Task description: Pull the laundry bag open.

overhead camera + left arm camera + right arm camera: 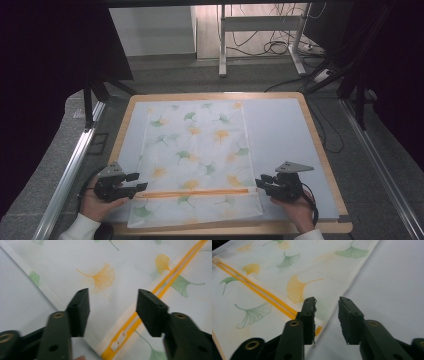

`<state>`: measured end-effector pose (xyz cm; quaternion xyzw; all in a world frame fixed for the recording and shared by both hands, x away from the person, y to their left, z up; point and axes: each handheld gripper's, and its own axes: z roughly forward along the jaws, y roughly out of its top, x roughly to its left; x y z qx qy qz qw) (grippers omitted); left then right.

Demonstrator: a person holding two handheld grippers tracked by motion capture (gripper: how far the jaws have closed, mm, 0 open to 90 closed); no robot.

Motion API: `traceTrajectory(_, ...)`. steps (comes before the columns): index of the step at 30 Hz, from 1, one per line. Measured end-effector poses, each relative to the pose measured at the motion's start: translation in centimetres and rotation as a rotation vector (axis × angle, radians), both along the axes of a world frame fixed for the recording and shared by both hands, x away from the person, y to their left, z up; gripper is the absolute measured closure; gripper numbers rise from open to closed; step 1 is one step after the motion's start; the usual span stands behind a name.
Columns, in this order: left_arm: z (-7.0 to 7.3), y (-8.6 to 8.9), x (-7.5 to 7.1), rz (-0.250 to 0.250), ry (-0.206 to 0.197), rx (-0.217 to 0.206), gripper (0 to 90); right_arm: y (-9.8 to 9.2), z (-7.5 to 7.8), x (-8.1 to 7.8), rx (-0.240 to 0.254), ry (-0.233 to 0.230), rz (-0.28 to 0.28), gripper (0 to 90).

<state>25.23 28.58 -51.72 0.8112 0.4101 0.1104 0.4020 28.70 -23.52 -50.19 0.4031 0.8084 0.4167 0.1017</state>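
A white cloth cover (195, 155) printed with green and orange ginkgo leaves lies flat on the table, an orange zipper (192, 192) running across its near part. My left gripper (141, 181) sits at the zipper's left end, jaws open, over the cloth's left edge (113, 312); the zipper pull (117, 343) lies just below the jaws. My right gripper (260, 182) is at the zipper's right end, open, straddling the cloth's right edge (327, 315). The zipper (259, 296) runs away to the left in the right gripper view. Nothing is held.
The table (280, 130) has a pale grey top with a wooden rim. Bare surface lies right of the cloth. Beyond the table stand a white frame's legs (222, 45) and floor cables (280, 47). Metal rails (70, 170) flank both sides.
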Motion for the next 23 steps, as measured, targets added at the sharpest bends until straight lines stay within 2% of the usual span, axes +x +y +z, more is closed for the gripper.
traceTrajectory(4,0.1,-0.9,1.0,0.025,-0.027,0.034,32.9,-1.3,0.0,0.5,0.009,-0.012,-0.036,58.0)
traceTrajectory(7,0.4,-1.6,2.1,0.042,-0.048,0.024,29.2,-2.4,-0.1,0.8,0.012,-0.019,-0.074,53.4)
traceTrajectory(9,0.5,-2.0,3.0,0.042,-0.044,-0.005,27.8,-3.0,-0.3,1.0,0.015,-0.025,-0.095,50.3)
traceTrajectory(12,0.5,-2.8,3.8,0.044,-0.056,0.012,27.4,-3.8,-0.4,1.2,0.012,-0.027,-0.127,46.6)
traceTrajectory(18,0.4,-3.0,3.6,0.038,-0.082,0.044,26.9,-4.3,-0.6,1.3,0.005,-0.022,-0.155,42.2)
traceTrajectory(23,0.6,-2.7,3.3,0.044,-0.101,0.036,26.0,-3.8,-0.7,1.3,-0.014,-0.026,-0.152,38.9)
